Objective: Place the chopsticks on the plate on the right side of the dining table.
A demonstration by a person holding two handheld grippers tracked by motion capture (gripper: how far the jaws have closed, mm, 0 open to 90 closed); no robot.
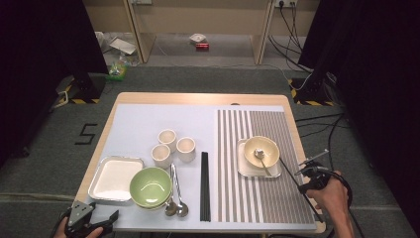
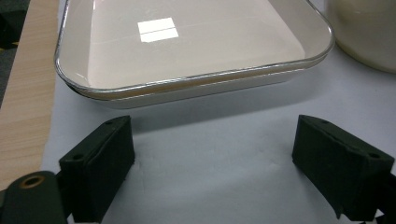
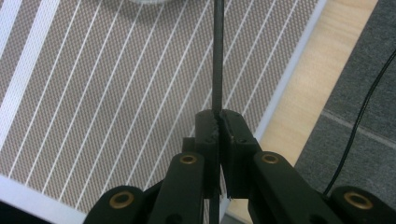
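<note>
The right gripper (image 3: 218,122) held a thin black chopstick (image 3: 217,56), jaws clamped on it, probably to place it beside the yellow bowl (image 1: 261,151), while the left gripper (image 2: 212,158) waited wide open, empty.

Just ahead of the left gripper lies a white tray (image 1: 115,178). To that gripper's right sits a green bowl (image 1: 150,186), two spoons (image 1: 177,206) beside it, then black chopsticks (image 1: 204,186). Three cups (image 1: 173,145) stand farther off on the table (image 1: 158,97).

Even overhead light; glare on the tray (image 2: 187,51).
</note>
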